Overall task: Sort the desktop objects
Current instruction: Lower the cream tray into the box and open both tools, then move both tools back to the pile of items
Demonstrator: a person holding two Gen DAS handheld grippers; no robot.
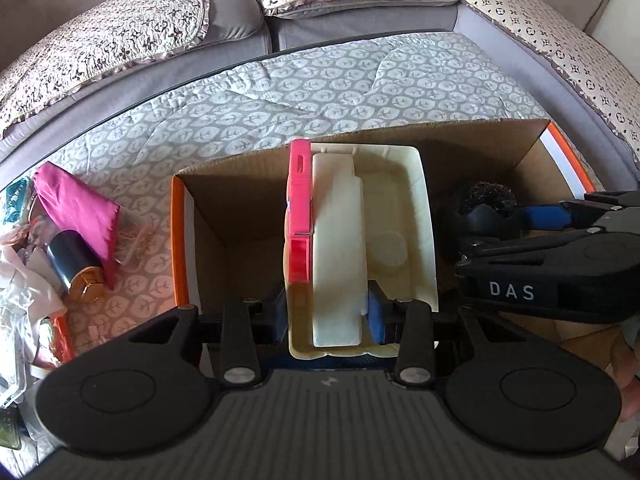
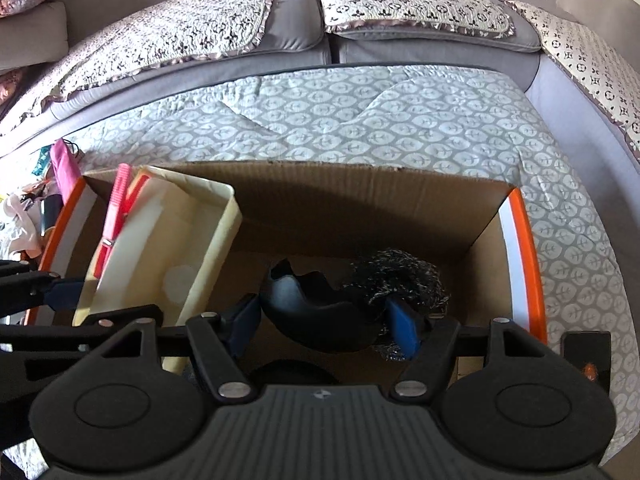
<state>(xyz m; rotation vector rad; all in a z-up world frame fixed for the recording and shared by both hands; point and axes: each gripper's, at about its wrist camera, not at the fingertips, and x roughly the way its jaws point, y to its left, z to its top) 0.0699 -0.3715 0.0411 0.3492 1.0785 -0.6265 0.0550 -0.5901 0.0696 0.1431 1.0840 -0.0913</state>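
My left gripper (image 1: 328, 316) is shut on a cream plastic tray (image 1: 416, 216) and holds it tilted over the left half of the cardboard box (image 1: 224, 184). A pink clothespin (image 1: 299, 208) is clipped on the tray's left rim, and a white block (image 1: 338, 240) lies in it. My right gripper (image 2: 324, 330) is shut on a black bowl-shaped holder (image 2: 320, 320) low inside the box (image 2: 360, 200), with a steel wool scrubber (image 2: 404, 276) in or behind it. The tray also shows in the right wrist view (image 2: 192, 232), left of my right gripper.
The box has orange edges (image 2: 524, 256) and stands on a table covered with a leaf-pattern quilt (image 1: 320, 92). At the left lie a magenta cloth (image 1: 76, 204), a dark bottle with a gold cap (image 1: 76, 268) and clear wrappers (image 1: 20, 292). A grey sofa (image 2: 320, 20) lies beyond.
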